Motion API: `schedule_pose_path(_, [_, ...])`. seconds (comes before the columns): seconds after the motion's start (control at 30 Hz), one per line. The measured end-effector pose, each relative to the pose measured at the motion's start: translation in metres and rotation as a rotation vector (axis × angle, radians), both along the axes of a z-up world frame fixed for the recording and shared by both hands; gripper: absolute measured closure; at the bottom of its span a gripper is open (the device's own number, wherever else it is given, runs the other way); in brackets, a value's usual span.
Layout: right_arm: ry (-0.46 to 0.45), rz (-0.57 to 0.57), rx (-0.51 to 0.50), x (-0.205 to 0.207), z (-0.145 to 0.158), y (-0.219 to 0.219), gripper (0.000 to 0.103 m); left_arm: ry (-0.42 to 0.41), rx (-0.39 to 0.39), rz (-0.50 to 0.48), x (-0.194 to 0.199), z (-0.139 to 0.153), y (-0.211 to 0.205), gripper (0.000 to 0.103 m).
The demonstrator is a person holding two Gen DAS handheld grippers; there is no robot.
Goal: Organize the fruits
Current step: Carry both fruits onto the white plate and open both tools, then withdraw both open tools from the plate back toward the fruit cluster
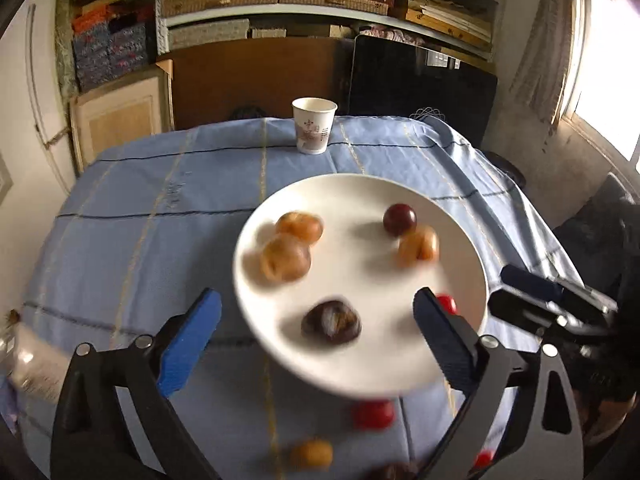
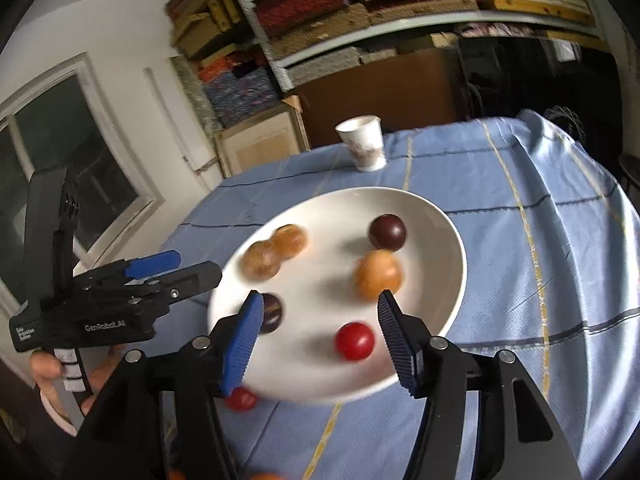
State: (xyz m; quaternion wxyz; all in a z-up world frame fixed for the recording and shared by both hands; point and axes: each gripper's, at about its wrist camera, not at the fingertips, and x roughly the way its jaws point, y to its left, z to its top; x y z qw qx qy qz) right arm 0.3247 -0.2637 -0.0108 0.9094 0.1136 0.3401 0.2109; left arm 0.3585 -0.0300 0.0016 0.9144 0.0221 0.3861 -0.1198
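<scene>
White plate (image 2: 448, 248) mid-table on blue cloth (image 2: 520, 184) holds two dark, three orange fruits and one red fruit (image 2: 355, 341). Right gripper (image 2: 320, 334) jaws wide apart, empty, over red fruit. Left gripper (image 1: 316, 330) wide open, empty; body reads "GenRobot.AI". Printed paper cup (image 1: 313, 125) at far edge. Loose red fruit (image 1: 372, 415) near plate rim.

both wrist views look down and forward, close over the white plate (image 1: 280, 360) (image 2: 448, 248); they share it, the paper cup (image 1: 313, 126) (image 2: 362, 142) and the far shelves (image 1: 328, 20) (image 2: 400, 24).
</scene>
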Motion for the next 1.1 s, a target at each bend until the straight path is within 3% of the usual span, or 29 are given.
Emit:
schedule_pose_path(0.17, [-0.010, 0.094, -0.014, -0.049, -0.003, -0.003, 0.041, -0.081, -0.053, 0.025, -0.081, -0.004, 0.027, 0.005])
schedule_pose_path(0.33, [0.004, 0.165, -0.040, -0.093, -0.012, -0.004, 0.038, -0.028, -0.091, 0.065, -0.131, -0.036, 0.044, 0.005])
schedule_pose_path(0.43, [-0.016, 0.183, -0.038, -0.112, -0.010, -0.006, 0.030, -0.021, -0.106, 0.088, -0.152, -0.048, 0.050, 0.005])
schedule_pose_path(0.53, [-0.037, 0.197, -0.071, -0.133, -0.015, -0.008, 0.029, 0.006, -0.093, 0.103, -0.167, -0.060, 0.051, 0.005])
schedule_pose_path(0.67, [-0.085, 0.207, -0.154, -0.167, -0.020, -0.013, 0.029, 0.027, -0.212, 0.094, -0.181, -0.064, 0.068, 0.005])
schedule_pose_path(0.77, [-0.068, 0.245, -0.172, -0.184, -0.022, -0.013, 0.029, 0.076, -0.256, 0.072, -0.182, -0.072, 0.072, 0.005])
schedule_pose_path(0.93, [-0.066, 0.307, -0.330, -0.209, -0.028, 0.010, 0.029, 0.043, -0.186, 0.023, -0.189, -0.068, 0.055, 0.005])
schedule_pose_path(1.1, [-0.036, 0.291, -0.441, -0.209, -0.038, 0.025, 0.029, 0.020, -0.106, -0.012, -0.196, -0.065, 0.040, 0.005])
